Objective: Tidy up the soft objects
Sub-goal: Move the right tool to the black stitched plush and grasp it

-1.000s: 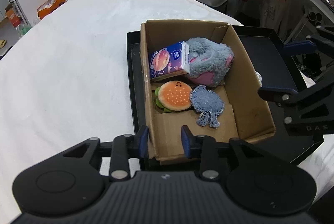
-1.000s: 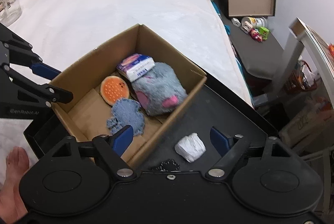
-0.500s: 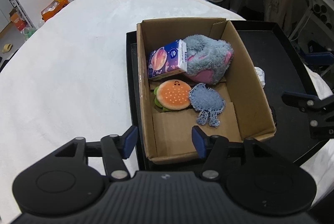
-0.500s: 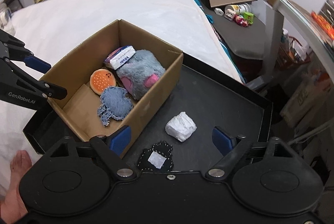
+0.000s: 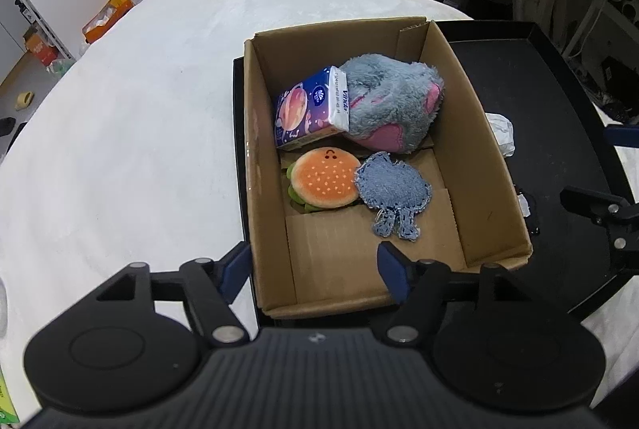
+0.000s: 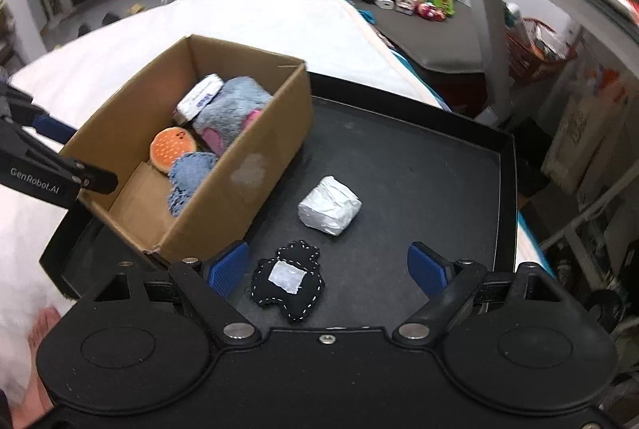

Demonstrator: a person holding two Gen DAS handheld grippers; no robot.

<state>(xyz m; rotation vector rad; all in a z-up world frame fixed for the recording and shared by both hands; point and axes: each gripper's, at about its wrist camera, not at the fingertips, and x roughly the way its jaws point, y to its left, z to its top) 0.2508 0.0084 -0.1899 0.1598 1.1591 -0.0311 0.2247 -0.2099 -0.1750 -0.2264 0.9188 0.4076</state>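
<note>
Left gripper [image 5: 315, 271]: jaws opening, blue pads astride the near-left corner of the box, nothing pressed between them. Right gripper [image 6: 327, 265]: jaws spread wide, empty, hovering over the black patch.

Largest to smallest:
- Shallow black plastic tray [image 6: 439, 133], raised rim, on white cloth-covered surface [image 5: 120, 129]. Carries everything.
- Open brown corrugated cardboard box [image 5: 479, 157] along tray's left edge. Stiff walls, flaps cut off.
- Grey-blue fuzzy plush with pink patches [image 5: 391, 101], far end of box. Bulky, squashy; likely light.
- Soft pack of tissues, purple-pink printed wrapper [image 5: 307, 109], leaning on plush, against far-left box wall. Film probably slick.
- Round orange burger plush with green trim [image 5: 323, 181], mid box, left wall.
- Frayed blue denim patch with dangling strips [image 5: 393, 189], touching burger, mid box floor.

Still outside the box, on bare tray:
- White crumpled wrapped bundle [image 6: 329, 205], roughly cubic, mid tray, beside box's right wall. Judged light and compressible; pinch across flat sides.
- Flat black fabric patch, white dashed stitching, pale square label [image 6: 289, 279], near tray's near edge, between the right gripper's pads in view. Thin and floppy, lies flat; judged hard to get under. Best bet: pinch a lobe edge or bunch it, expect droop on lift.
</note>
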